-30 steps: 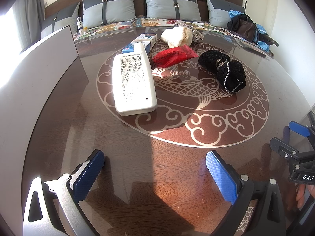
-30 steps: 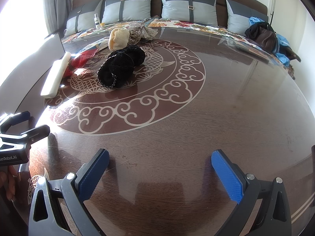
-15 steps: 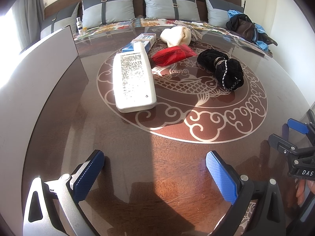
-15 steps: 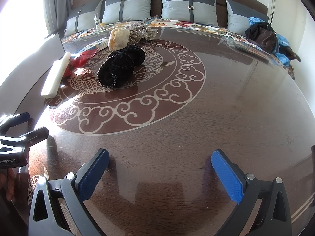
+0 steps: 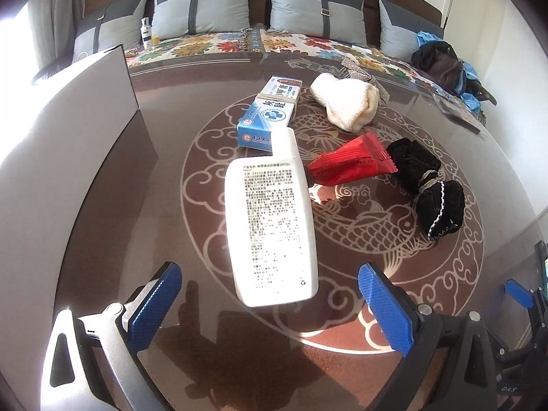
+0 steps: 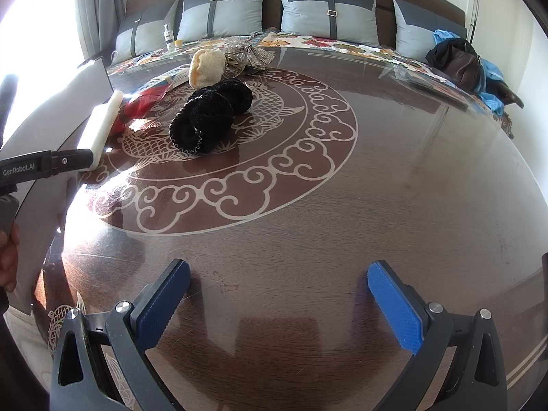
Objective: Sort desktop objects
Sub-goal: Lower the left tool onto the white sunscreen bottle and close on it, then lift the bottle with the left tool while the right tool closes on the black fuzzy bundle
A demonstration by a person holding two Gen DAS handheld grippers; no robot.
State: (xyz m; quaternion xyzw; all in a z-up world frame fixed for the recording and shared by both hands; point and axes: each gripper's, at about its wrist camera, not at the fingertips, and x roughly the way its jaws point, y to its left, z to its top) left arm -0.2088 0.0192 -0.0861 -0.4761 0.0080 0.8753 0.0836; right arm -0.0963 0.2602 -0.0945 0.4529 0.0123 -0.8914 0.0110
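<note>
Round glass-topped brown surface (image 5: 144, 205) bearing five items. Left tongs (image 5: 270, 303), spread wide and empty, flank one white flat plastic bottle (image 5: 270, 226); beyond lie one blue-white carton (image 5: 270, 113), one cream knitted bundle (image 5: 349, 102), one red foil sachet (image 5: 349, 166), one black crocheted bundle (image 5: 428, 188). Right tongs (image 6: 279, 294), equally wide and empty, hover over bare wood; only this view shows a hand (image 6: 8, 257).

- Hard daylight comes from the window (image 6: 20, 17) at the left; it is blown out to white in both views.
- Glare washes the table (image 6: 394, 178) on its left and the white bottle (image 5: 270, 226).
- Dark gripper shadows lie on the wood in the foreground.
- Fisheye bends the edges; the corners are vignetted black.
- Focus is sharp.
</note>
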